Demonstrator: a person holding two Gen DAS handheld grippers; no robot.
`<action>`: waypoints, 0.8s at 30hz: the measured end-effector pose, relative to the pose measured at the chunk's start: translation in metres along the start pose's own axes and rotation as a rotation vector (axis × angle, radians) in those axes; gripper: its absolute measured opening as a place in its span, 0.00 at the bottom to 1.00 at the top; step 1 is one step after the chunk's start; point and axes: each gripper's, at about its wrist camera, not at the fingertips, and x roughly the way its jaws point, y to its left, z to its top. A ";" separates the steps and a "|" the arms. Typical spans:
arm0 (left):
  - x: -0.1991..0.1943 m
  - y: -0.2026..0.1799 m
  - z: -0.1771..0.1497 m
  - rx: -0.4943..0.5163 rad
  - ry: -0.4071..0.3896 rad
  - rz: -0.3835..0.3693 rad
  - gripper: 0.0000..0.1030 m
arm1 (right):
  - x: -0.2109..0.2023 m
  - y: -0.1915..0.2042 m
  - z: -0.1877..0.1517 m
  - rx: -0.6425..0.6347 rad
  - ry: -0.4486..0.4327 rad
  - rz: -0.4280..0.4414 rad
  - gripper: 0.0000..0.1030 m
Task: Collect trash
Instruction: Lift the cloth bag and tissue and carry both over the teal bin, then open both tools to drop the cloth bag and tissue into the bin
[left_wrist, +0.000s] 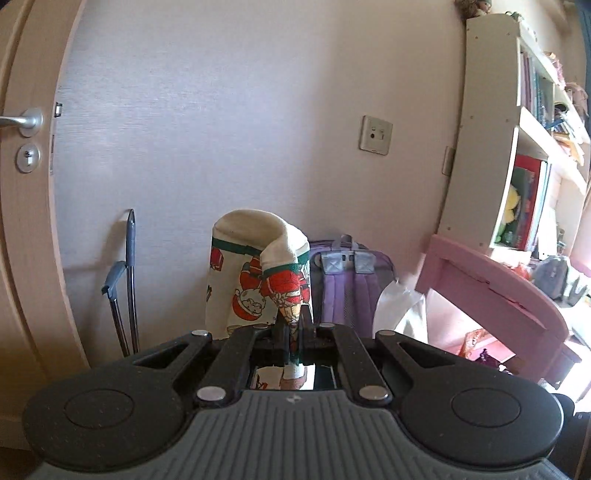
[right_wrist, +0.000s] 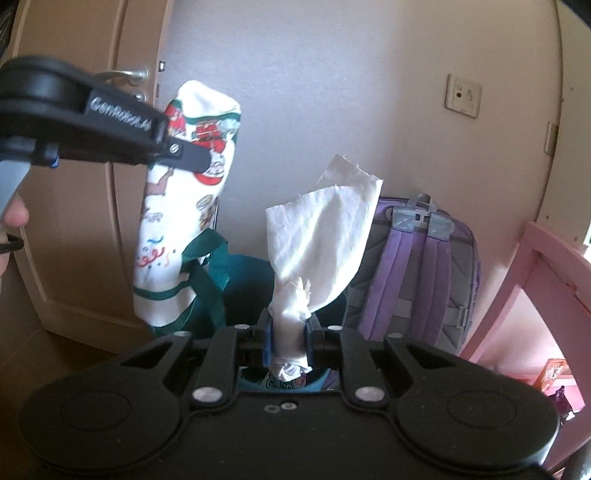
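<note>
While both hands are holding their tools up in front of the pale wall (left_wrist: 229, 110), the person is in the middle of the collecting step: the trash is already picked up, but it is not yet inside anything. The right gripper (right_wrist: 290, 343) is clamping a crumpled white tissue (right_wrist: 321, 229) between its narrow jaws, and the loose part of the paper is standing up above the fingers like a small flag. The left gripper (left_wrist: 293, 332) is pressed fully together on the edge of a printed cloth bag (left_wrist: 255, 280), white with red and green festive figures; in the right wrist view the same bag (right_wrist: 184, 206) is hanging from that tool, with its green handles (right_wrist: 207, 266) falling below. The tissue is near the bag but clearly apart from it, to its right in that view. A purple backpack (right_wrist: 417, 273) is leaning against the wall behind them, beside a pink piece of furniture (left_wrist: 491, 284). The next move is probably asking for the bag's mouth to be opened, because it seems to be folded shut now, and then for the right gripper to be brought over the opening before its jaws are loosened. Whether the bag can be opened with one tool only is difficult to tell.
</note>
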 end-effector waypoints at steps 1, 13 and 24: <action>0.008 0.002 0.001 -0.003 0.006 -0.003 0.04 | 0.008 0.001 0.000 -0.005 0.009 0.002 0.15; 0.095 0.027 -0.063 -0.045 0.195 0.023 0.04 | 0.085 0.007 -0.033 -0.022 0.136 0.041 0.16; 0.149 0.031 -0.094 -0.011 0.362 0.072 0.04 | 0.110 0.009 -0.037 -0.043 0.197 0.045 0.24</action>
